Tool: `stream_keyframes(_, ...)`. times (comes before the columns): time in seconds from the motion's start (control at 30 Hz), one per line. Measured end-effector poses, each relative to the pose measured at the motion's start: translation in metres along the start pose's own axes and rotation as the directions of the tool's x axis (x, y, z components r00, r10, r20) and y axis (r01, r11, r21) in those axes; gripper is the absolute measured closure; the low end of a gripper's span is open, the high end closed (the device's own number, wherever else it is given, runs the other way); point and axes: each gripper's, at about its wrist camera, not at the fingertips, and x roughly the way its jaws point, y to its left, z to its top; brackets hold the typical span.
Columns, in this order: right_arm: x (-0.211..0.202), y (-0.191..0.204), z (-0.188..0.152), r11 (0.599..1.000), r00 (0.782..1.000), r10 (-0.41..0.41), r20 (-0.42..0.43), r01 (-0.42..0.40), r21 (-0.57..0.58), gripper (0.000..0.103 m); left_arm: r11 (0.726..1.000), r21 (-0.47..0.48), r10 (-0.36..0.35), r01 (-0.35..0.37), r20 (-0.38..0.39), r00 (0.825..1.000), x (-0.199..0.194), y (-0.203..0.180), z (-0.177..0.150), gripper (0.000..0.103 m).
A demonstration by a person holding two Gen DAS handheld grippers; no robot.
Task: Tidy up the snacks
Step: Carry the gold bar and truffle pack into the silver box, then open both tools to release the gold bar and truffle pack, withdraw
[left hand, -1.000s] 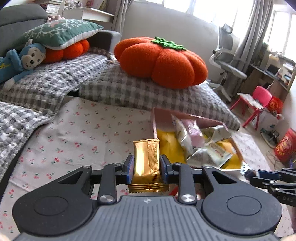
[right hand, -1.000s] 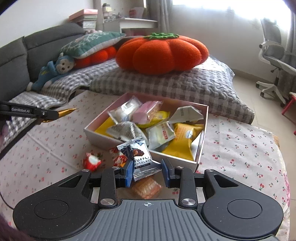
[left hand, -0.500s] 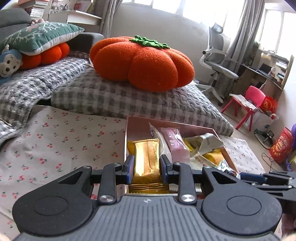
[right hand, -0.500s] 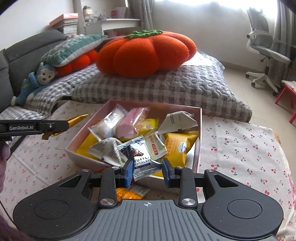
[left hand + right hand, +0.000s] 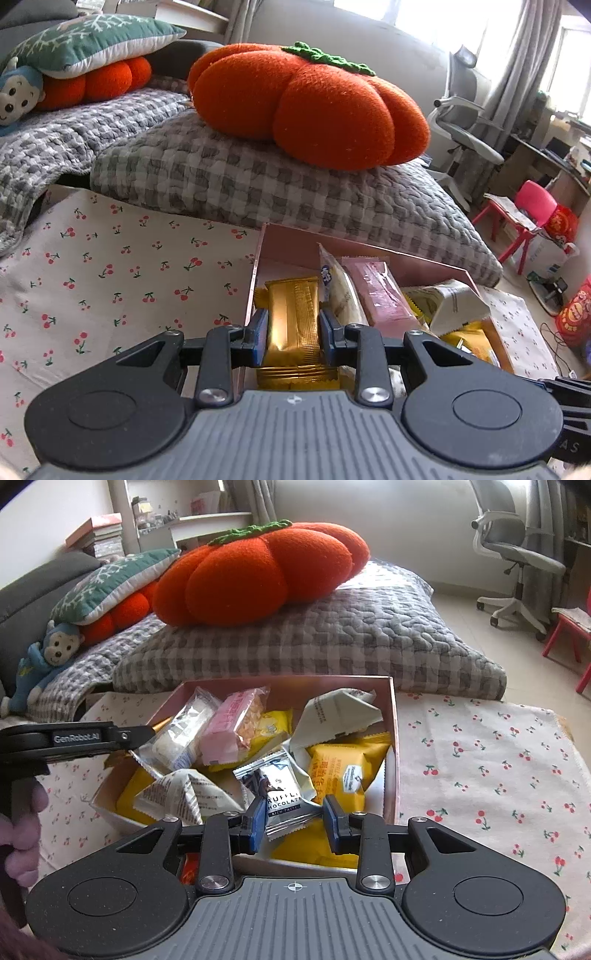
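Left wrist view: left hand-held gripper (image 5: 293, 334), clamping gold packet (image 5: 293, 325), had advanced over pink box (image 5: 369, 254); right hand-held gripper (image 5: 295, 825), partly open, loosely bracketed truffle packet (image 5: 282, 797) above the box's heaped snacks (image 5: 236, 738).

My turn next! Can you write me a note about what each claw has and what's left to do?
Left claw: shut on a gold snack bar, over the left end of the pink box.
Right claw: wide apart, chocolate packet between its fingers, over the box; grip unclear.
Done: the box already holds many snacks.
Left: drop both in. An orange wrapper shows outside the box, below the right claw; check for more.
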Motion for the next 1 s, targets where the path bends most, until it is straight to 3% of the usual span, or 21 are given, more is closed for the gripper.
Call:
stream_keyframes(0.33,0.007,0.004,0.0,0.999,0.999,0.032,0.033,-0.032,0.0,0.067,1.0,0.011,0.007,-0.008,0.014,1.0,0.004,0.0,0.001,0.073)
stream_keyframes(0.7,0.001,0.004,0.0,0.999,0.999,0.049,0.021,-0.05,0.019,0.047,0.996,0.089,0.004,-0.004,0.007,1.0,-0.002,-0.015,-0.001,0.043)
stream_keyframes(1.0,-0.015,0.001,0.0,1.0,1.0,0.019,0.012,-0.02,0.022,0.032,0.994,0.105,0.015,-0.015,0.007,1.0,-0.021,-0.018,-0.001,0.032)
